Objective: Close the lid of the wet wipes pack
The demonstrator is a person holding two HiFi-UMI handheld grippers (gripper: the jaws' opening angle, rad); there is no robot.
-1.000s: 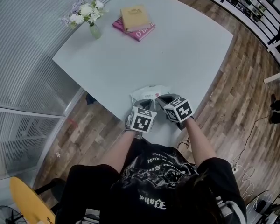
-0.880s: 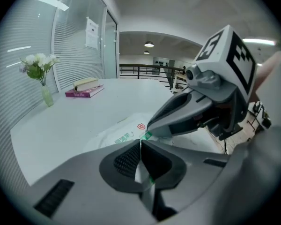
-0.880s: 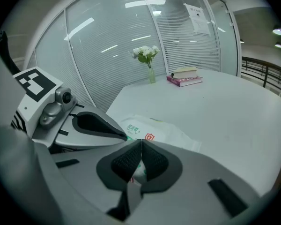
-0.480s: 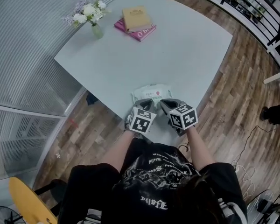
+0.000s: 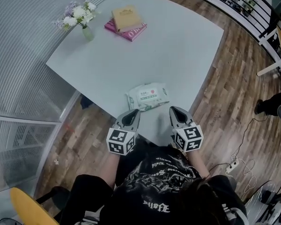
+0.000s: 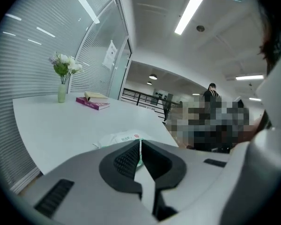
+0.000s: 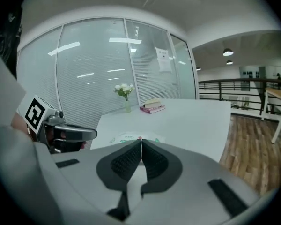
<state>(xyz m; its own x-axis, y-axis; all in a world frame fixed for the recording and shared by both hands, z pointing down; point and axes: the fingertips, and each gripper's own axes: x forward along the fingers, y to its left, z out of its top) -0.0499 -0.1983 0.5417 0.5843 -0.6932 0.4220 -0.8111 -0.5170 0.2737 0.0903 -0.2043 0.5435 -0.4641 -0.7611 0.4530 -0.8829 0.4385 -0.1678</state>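
Both the left gripper (image 5: 134, 112) and right gripper (image 5: 174, 110), jaws pressed together on nothing, had drawn back off the wet wipes pack (image 5: 148, 96), which lay flat near the table (image 5: 178, 46) edge, lid seemingly closed, task likely done

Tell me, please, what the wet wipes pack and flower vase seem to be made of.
Wet wipes pack: probably soft plastic film, white with green print; its edges look wrinkled. Flower vase: pale green, seemingly glass, though too small to exclude ceramic.

White-and-green wet wipes pack (image 5: 148, 96), pale grey table (image 5: 178, 46)
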